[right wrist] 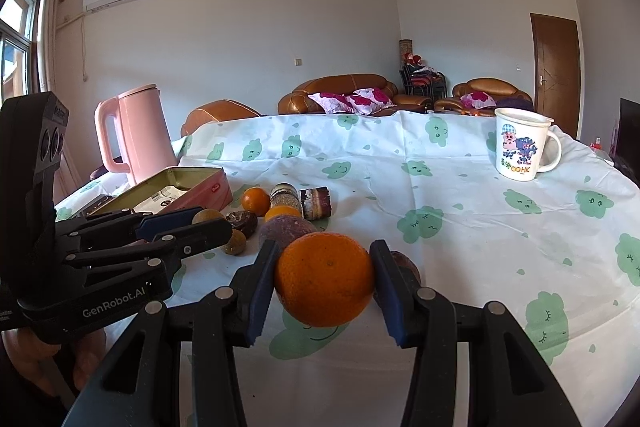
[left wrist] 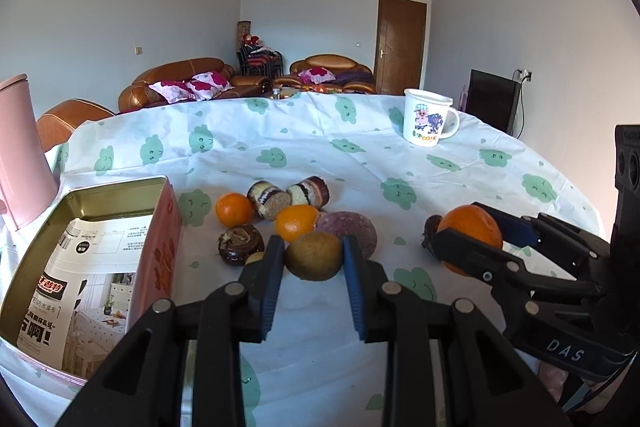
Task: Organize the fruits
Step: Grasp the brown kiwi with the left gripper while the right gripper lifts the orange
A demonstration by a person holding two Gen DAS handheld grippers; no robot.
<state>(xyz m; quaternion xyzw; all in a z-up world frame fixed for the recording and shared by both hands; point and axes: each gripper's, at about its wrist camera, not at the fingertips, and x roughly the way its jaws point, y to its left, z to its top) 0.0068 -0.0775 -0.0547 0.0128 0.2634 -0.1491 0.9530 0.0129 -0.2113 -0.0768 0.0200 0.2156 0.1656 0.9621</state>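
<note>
Fingers (left wrist: 273, 259) on my left gripper (left wrist: 312, 263) are clamped on a brownish-green kiwi (left wrist: 314, 255), one blue pad on each side, just above the tabletop (left wrist: 400, 163). Behind the kiwi I see a purple bun (left wrist: 354, 229), two small oranges (left wrist: 234, 209), cake roll slices (left wrist: 310, 191) and a chocolate pastry (left wrist: 240, 243). An open tin (left wrist: 160, 227) sits to the left, a cartoon mug (left wrist: 428, 123) far back on the right. My right gripper (left wrist: 476, 227) shows at the right edge, holding a big orange (left wrist: 472, 227).

From the right wrist, I see that big orange (right wrist: 324, 279) pinched between both fingers (right wrist: 262, 279), lifted slightly off the cloth. My left gripper (right wrist: 208, 227) reaches in from the left, near the pile beside the tin (right wrist: 200, 187); a pink kettle (right wrist: 136, 131) stands behind it.
</note>
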